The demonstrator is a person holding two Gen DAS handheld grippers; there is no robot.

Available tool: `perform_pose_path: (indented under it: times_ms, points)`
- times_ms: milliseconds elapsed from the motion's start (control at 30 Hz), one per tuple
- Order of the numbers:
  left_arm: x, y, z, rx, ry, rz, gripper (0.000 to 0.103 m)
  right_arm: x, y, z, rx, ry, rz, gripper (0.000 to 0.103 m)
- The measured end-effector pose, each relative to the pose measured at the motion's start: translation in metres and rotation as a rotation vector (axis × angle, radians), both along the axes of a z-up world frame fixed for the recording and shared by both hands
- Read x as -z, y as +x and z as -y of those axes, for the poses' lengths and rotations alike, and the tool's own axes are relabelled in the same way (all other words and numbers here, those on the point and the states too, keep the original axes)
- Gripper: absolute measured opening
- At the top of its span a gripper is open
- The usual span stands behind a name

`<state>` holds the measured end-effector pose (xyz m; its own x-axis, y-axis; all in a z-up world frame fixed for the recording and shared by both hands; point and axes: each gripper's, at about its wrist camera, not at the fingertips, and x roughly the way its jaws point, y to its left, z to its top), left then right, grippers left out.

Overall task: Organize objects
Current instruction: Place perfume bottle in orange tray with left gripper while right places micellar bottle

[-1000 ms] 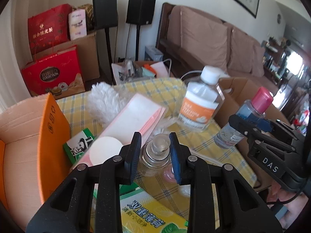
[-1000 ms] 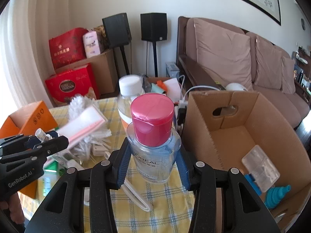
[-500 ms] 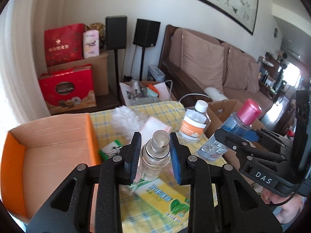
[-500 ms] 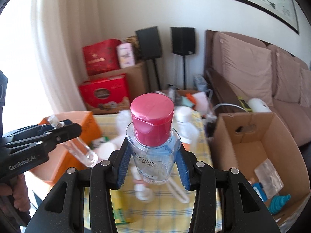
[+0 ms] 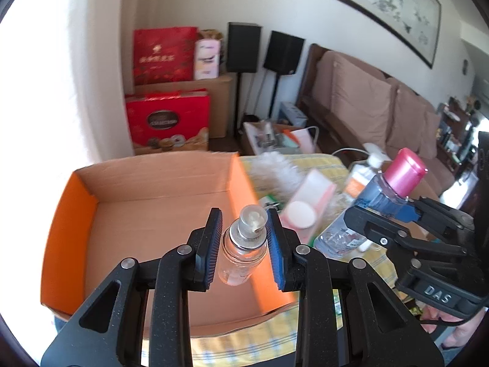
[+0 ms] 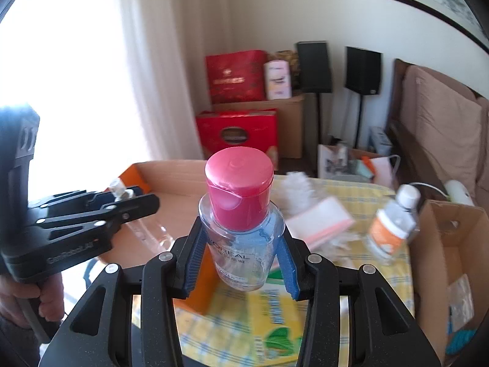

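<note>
Black-framed left tongs (image 5: 243, 246) stand narrowly apart, their blue pads clamped on the sides of a small clear glass spray bottle (image 5: 241, 252), which is held upright above the inside of an orange cardboard box (image 5: 70, 220). Right tongs (image 6: 241, 244) stand somewhat wider and grip a clear bottle with a pink cap (image 6: 240, 220) by its body, also upright, above the near corner of the same box and a yellow-green packet (image 6: 269, 321).

Both tongs point downward at a slant. A hand (image 6: 45, 299) grips the handle of the left tongs at the left edge of the right wrist view.

On the tabletop, covered by a yellow checked cloth (image 6: 345, 189), lie a pink-and-white flat pack (image 6: 324, 223), a white feather duster (image 6: 298, 186) and an orange-labelled bottle with a white cap (image 6: 392, 223). A brown cardboard box (image 6: 452, 244) stands open just beside the tabletop's right side.

Farther back are red gift boxes (image 6: 237, 136), two black speakers on stands (image 6: 314, 67), a brown sofa (image 5: 366, 104) and a framed painting (image 5: 385, 6) on the wall.
</note>
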<state>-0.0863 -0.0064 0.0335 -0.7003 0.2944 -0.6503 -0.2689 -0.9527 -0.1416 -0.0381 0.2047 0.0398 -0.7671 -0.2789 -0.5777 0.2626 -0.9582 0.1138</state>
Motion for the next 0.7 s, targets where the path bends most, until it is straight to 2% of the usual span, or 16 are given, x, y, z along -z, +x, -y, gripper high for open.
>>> perform_pose_path:
  times_ms: [300, 400, 633, 700]
  points:
    - [0.026, -0.017, 0.038, -0.059, 0.000, 0.070, 0.026, 0.014, -0.027, 0.038, -0.079, 0.005, 0.044, 0.045]
    - [0.035, -0.018, 0.041, -0.057, 0.002, 0.086, 0.019, 0.017, -0.026, 0.049, -0.094, 0.038, 0.021, 0.045]
    - [0.047, -0.015, 0.048, -0.066, -0.019, 0.094, 0.018, 0.017, -0.019, 0.066, -0.126, 0.071, -0.006, 0.045]
    - [0.049, -0.015, 0.053, -0.068, 0.004, 0.102, 0.018, 0.018, -0.016, 0.071, -0.138, 0.074, -0.009, 0.045]
